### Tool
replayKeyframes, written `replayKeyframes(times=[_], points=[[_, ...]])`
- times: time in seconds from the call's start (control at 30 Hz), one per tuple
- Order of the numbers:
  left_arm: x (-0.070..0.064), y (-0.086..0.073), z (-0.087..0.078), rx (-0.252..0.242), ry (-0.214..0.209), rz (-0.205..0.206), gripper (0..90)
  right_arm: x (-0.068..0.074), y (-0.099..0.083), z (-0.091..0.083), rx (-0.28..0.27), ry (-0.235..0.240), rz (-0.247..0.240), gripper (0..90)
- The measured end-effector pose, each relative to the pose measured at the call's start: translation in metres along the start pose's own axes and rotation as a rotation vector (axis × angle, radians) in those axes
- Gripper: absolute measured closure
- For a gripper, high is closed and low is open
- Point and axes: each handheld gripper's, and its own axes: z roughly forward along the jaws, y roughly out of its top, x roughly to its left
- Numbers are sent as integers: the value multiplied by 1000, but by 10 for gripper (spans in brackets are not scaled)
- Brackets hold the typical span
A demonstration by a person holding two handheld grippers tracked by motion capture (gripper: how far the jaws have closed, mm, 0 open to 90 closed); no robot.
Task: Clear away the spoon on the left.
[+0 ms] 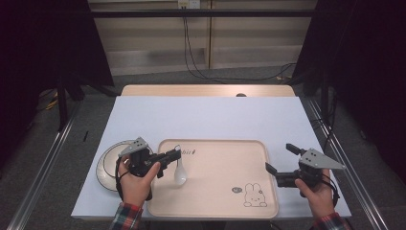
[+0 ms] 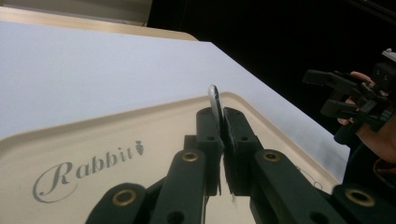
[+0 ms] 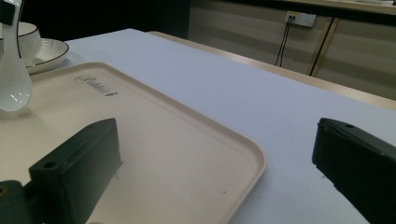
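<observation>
A white ceramic spoon (image 1: 180, 173) hangs bowl-down over the left part of the beige rabbit tray (image 1: 225, 163). My left gripper (image 1: 176, 154) is shut on its handle. In the left gripper view the handle tip (image 2: 214, 95) sticks up between the closed jaws of that gripper (image 2: 223, 121). The spoon (image 3: 13, 79) also shows at the far left of the right gripper view, its bowl just above or touching the tray (image 3: 154, 126). My right gripper (image 1: 279, 158) stands open beside the tray's right edge, and nothing is between its wide-apart jaws (image 3: 217, 140).
A white plate (image 1: 106, 165) lies left of the tray, partly under my left hand. In the right gripper view a white bowl (image 3: 27, 35) sits on that plate (image 3: 50, 49). The white tabletop (image 1: 206, 115) stretches bare behind the tray. My right gripper (image 2: 348, 98) shows far off.
</observation>
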Motion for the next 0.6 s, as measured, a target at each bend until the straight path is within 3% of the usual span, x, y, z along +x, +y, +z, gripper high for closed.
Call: replayKeyframes(times=[0.6], points=[[1, -11, 4, 36, -24, -26, 860, 1, -1, 1, 13, 1, -3, 6]])
